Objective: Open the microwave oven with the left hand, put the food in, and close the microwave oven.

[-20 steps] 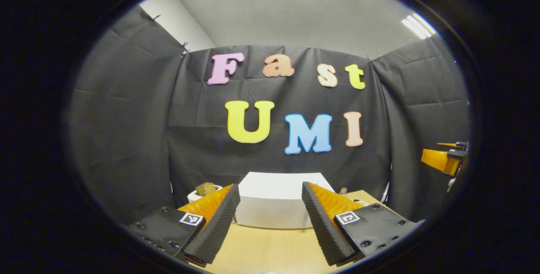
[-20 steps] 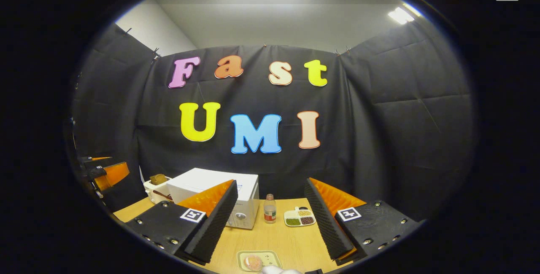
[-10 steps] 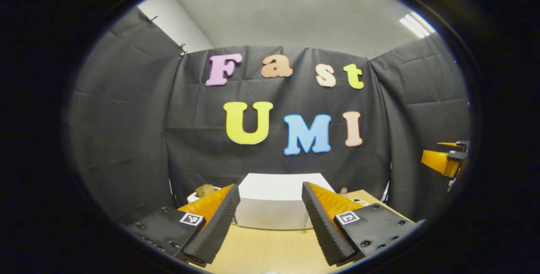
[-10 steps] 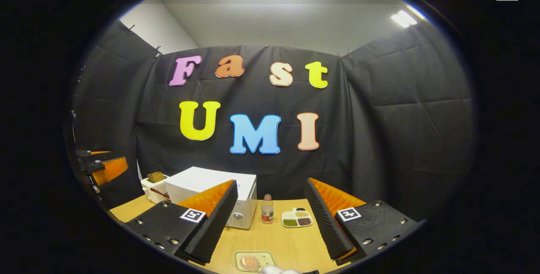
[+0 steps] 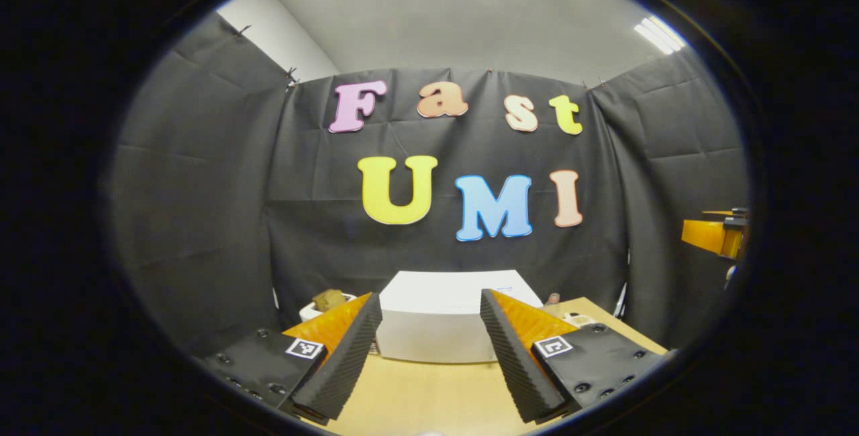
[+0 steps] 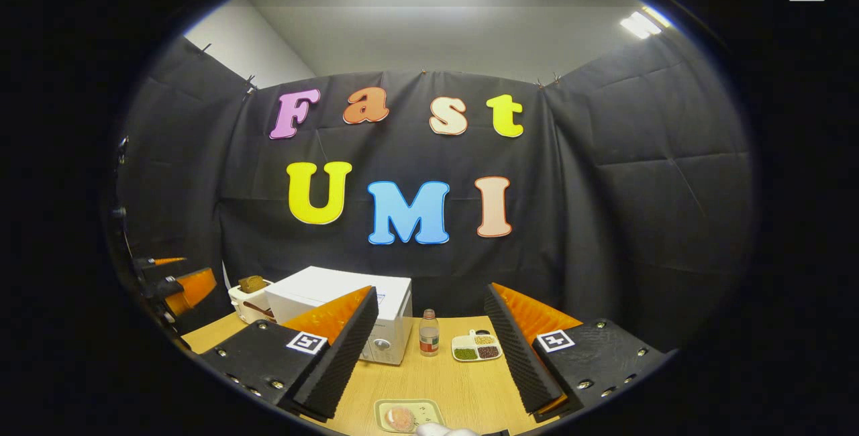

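On the wooden table: everything stood.
Microwave: white, door closed, far left.
Left gripper: fingers spread, empty, facing the microwave.
Right gripper: fingers spread, empty.
Food: pink, on a small plate at the near edge.

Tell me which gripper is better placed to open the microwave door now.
Left. The left gripper is open and points straight at the microwave. The right gripper is also open but faces the bottle beside it, with the microwave off to its left.
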Tool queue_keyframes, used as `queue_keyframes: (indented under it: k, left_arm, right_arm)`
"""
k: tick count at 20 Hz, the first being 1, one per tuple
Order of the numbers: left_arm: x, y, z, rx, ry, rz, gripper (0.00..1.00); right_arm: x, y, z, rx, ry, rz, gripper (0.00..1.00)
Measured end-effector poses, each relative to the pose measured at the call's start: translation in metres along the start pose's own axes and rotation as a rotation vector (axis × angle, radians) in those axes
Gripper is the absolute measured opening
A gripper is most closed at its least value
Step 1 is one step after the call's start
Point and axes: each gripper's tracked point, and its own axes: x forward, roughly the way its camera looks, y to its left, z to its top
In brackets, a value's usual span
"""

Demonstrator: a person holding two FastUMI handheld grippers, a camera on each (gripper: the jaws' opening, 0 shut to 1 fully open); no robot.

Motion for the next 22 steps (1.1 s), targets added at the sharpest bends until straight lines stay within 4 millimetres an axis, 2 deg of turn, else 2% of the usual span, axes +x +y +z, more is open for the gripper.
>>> queue_keyframes:
  k: [2, 5, 9, 12, 14, 16, 19, 22]
  left_arm:
    - [0.011, -0.015, -0.03, -0.005, 0.018, -0.024, 0.96]
    - [0.037, -0.049, -0.076, 0.015, 0.039, -0.07, 0.96]
    - [0.086, -0.101, -0.145, -0.003, 0.071, -0.13, 0.98]
    - [0.135, -0.13, -0.196, -0.015, 0.081, -0.154, 0.96]
    - [0.168, -0.14, -0.228, 0.015, 0.099, -0.149, 0.99]
    - [0.199, -0.144, -0.255, 0.037, 0.126, -0.14, 0.98]
    - [0.237, -0.152, -0.285, 0.011, 0.155, -0.156, 0.98]
    - [0.265, -0.152, -0.292, 0.033, 0.15, -0.151, 0.99]
  right_arm:
    - [-0.001, -0.007, 0.007, -0.005, -0.003, -0.008, 0.97]
    - [-0.001, -0.018, 0.016, -0.012, 0.011, -0.018, 0.98]
    - [0.003, -0.041, 0.029, -0.067, 0.042, -0.062, 0.98]
    - [0.003, -0.055, 0.039, -0.076, 0.05, -0.105, 0.98]
    - [0.004, -0.062, 0.035, -0.078, 0.078, -0.126, 0.98]
    - [0.006, -0.067, 0.028, -0.069, 0.109, -0.14, 0.98]
    - [0.013, -0.082, 0.013, -0.085, 0.15, -0.193, 0.98]
    - [0.019, -0.083, -0.002, -0.077, 0.191, -0.207, 0.97]
